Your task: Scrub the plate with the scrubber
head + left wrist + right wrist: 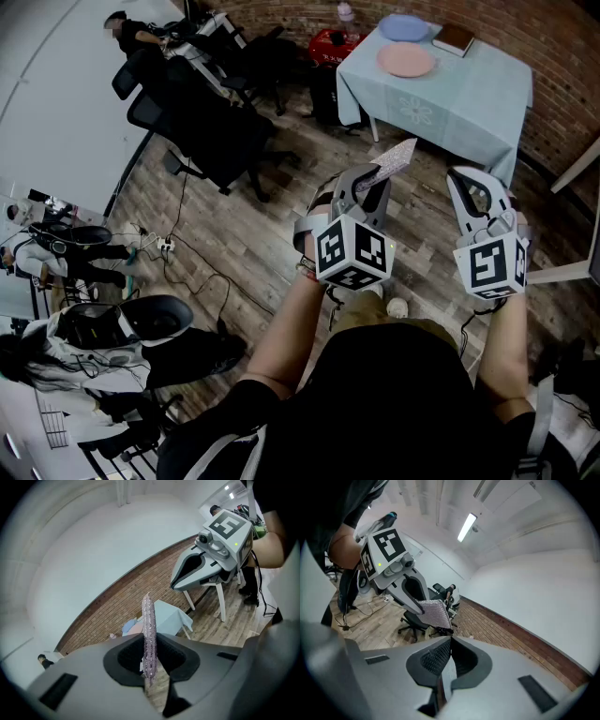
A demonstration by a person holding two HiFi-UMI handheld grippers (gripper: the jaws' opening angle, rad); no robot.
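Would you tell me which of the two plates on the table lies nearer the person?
The pink plate: it sits toward the near edge of the table, while the blue plate lies behind it, beside the book.

A wood-plank floor (253, 234) is backed by a brick wall (544, 56). A table (469, 103) (draped in pale blue cloth) is set near it, black office chairs (202, 131) are parked alongside, and a strip light (467, 527) is lit overhead.

L gripper (373, 180): grey, b/w marker cube (352, 251) | R gripper (461, 174): same | top (394, 398): black, short slv
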